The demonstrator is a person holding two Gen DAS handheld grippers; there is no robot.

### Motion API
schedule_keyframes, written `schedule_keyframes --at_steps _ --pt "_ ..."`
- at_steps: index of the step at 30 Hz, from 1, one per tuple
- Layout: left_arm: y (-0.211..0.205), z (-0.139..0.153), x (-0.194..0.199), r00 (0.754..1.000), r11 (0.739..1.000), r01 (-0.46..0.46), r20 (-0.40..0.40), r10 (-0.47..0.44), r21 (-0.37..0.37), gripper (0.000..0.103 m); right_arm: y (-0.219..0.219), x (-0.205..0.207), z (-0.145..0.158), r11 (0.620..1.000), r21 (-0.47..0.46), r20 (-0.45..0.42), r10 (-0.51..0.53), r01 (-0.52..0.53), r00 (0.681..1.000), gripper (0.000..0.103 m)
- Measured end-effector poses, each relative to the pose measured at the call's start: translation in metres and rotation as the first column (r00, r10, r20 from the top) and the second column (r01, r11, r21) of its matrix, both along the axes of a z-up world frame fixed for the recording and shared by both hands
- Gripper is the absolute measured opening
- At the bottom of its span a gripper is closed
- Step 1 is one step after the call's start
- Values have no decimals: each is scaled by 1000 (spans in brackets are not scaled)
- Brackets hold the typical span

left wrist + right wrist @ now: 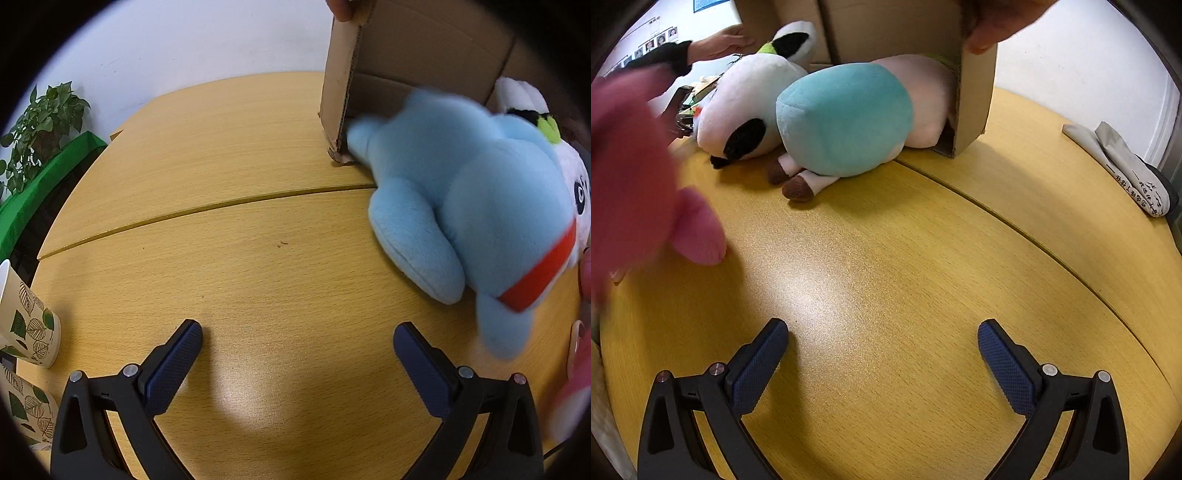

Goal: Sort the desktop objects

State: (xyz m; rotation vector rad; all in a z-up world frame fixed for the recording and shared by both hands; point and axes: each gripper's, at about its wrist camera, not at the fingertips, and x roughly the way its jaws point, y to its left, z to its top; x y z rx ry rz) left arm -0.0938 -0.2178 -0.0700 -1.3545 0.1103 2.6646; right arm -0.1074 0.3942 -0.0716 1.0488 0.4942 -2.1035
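Observation:
A light blue plush toy [472, 206] with a red collar lies on the wooden table [236, 236], blurred, half out of a tipped cardboard box [406, 66]. In the right wrist view a teal and pink plush [849, 118] and a white and black plush [746, 107] spill from the same cardboard box [975, 99], which a hand [993, 22] holds at its top edge. A blurred pink plush [639, 177] fills the left side. My left gripper [297, 339] and my right gripper [882, 338] both stand open over bare table, short of the toys, with nothing between the fingers.
Two leaf-print paper cups [26, 325] lie at the left edge, with a potted plant [40, 125] and a green-topped surface [48, 181] beyond. A folded grey cloth bag [1123, 166] rests at the table's right rim. A second hand [720, 42] with a dark sleeve reaches in at the far left.

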Motion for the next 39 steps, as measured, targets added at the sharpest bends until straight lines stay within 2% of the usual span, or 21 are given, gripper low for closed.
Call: schedule_keyframes --at_steps 24,39 --pt "-8 1 0 1000 1000 0 0 0 1 103 2 1 0 1000 0 0 -1 1 1000 103" --pt "14 6 9 1000 1000 1 1 -1 1 103 1 -1 1 1000 0 1 -1 1 1000 103"
